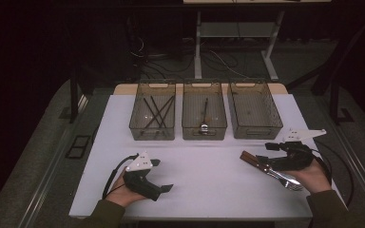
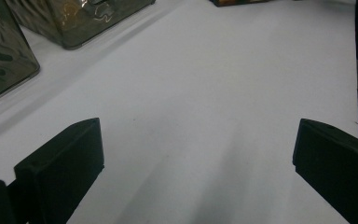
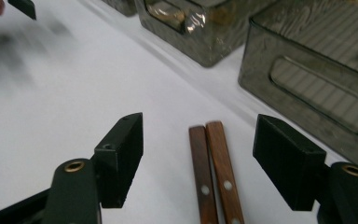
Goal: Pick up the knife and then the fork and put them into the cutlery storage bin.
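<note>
Two pieces of cutlery with brown wooden handles (image 3: 214, 172) lie side by side on the white table (image 1: 204, 166). In the high view their handles (image 1: 249, 158) point up-left and the metal fork end (image 1: 292, 184) lies by the right hand. My right gripper (image 3: 200, 133) is open, its jaws standing either side of the handles without touching them; in the high view it (image 1: 265, 153) sits at the right of the table. My left gripper (image 1: 162, 175) rests low at the front left, open, with bare tabletop between its jaws (image 2: 196, 140).
Three translucent bins line the back of the table: the left bin (image 1: 152, 112) holds black sticks, the middle bin (image 1: 204, 111) a metal utensil, and the right bin (image 1: 254, 109) looks empty. Bin walls (image 3: 307, 70) stand close beyond the right gripper.
</note>
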A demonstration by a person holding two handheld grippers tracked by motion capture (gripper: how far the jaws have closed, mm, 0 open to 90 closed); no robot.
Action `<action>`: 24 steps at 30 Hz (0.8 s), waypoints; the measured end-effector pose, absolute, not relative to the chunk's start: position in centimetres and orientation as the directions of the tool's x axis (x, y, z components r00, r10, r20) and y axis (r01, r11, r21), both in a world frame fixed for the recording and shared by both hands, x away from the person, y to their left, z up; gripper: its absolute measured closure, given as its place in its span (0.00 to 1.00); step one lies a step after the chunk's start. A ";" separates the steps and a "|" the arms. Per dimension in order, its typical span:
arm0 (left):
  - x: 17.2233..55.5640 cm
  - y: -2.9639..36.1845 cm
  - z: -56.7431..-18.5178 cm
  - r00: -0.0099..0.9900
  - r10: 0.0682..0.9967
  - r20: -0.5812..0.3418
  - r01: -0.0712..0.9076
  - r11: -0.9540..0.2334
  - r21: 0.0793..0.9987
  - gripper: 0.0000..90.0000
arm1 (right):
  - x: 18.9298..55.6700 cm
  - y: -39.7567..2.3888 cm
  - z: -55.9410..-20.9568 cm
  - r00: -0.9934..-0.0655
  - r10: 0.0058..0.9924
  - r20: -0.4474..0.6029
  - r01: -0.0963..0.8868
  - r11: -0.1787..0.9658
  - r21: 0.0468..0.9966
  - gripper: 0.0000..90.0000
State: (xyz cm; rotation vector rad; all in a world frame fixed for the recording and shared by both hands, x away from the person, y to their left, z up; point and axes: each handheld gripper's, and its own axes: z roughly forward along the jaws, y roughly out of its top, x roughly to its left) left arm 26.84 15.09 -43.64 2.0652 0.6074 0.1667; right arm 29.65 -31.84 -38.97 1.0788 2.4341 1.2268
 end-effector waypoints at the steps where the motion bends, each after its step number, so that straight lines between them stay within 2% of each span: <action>1: 26.8 15.1 -43.7 0.868 0.483 -0.119 0.354 -0.432 0.830 0.01 | 29.6 -32.0 -39.0 -0.708 0.695 0.127 0.521 0.392 0.758 0.37; 6: 26.9 15.1 -43.7 0.872 0.477 -0.113 0.349 -0.444 0.825 0.01 | 29.8 -32.9 -39.4 -0.695 0.710 0.114 0.547 0.419 0.725 0.38; 18: 26.9 15.0 -43.7 0.873 0.474 -0.115 0.352 -0.449 0.821 0.01 | 30.7 -33.8 -40.1 -0.688 0.719 0.100 0.590 0.474 0.654 0.56; 24: 26.9 15.0 -43.7 0.872 0.475 -0.117 0.354 -0.447 0.822 0.01 | 31.0 -33.7 -40.5 -0.688 0.720 0.095 0.608 0.499 0.618 0.61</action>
